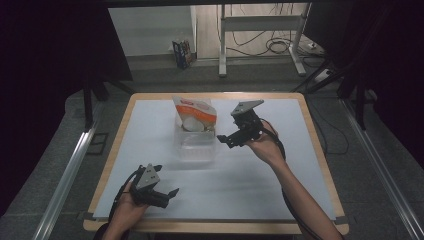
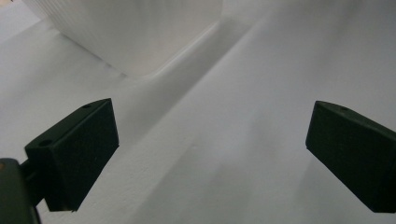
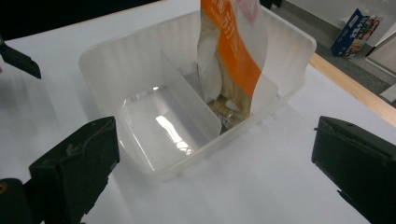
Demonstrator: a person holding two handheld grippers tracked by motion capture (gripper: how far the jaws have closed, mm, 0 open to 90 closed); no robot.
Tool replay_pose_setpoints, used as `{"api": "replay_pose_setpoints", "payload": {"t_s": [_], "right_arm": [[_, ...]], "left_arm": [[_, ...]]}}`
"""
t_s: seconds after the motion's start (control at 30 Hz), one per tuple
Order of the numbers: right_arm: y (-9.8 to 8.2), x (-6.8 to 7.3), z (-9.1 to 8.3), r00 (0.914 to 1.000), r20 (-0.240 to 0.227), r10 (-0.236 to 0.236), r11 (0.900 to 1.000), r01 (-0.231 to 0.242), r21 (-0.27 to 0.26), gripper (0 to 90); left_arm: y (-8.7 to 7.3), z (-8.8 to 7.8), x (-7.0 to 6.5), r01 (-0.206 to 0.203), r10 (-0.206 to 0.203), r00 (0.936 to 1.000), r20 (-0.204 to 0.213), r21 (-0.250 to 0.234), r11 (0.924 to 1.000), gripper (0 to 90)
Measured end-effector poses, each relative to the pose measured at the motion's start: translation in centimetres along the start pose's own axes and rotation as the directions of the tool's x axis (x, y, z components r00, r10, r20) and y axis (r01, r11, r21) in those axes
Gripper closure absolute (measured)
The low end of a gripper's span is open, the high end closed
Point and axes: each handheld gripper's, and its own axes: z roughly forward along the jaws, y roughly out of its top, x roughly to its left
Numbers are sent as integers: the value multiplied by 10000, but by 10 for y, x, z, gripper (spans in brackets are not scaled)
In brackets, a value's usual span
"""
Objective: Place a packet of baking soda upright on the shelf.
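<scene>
Bench: wooden-edged, its top covered by a white sheet; it carries everything listed below.

Plastic tub: translucent white, ribbed walls, rectangular, standing upright near the middle of the bench toward the far edge. A clear upright divider splits it into two compartments. The nearer compartment is bare and shows a glossy floor. The farther compartment holds the pouch.

Pouch: white and orange with printed lettering, standing upright in the tub's far compartment, leaning against the back wall, its top well above the rim. Some pale contents show at its base; what they are cannot be told.

Right tongs: black, held in a hand just beside the tub's right side, above the bench; jaws spread wide, nothing between them.

Left tongs: black, held in a hand near the front-left of the bench, well apart from the tub; jaws spread, gripping nothing.
</scene>
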Motion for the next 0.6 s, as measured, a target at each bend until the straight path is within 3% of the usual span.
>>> {"api": "replay_pose_setpoints", "payload": {"t_s": [0.6], "right_arm": [[-39,17,-14,9997,-139,188,9985,-195,-513,10]], "left_arm": [[0,0,-1,-29,29,10000,-10,1,10000,25]]}}
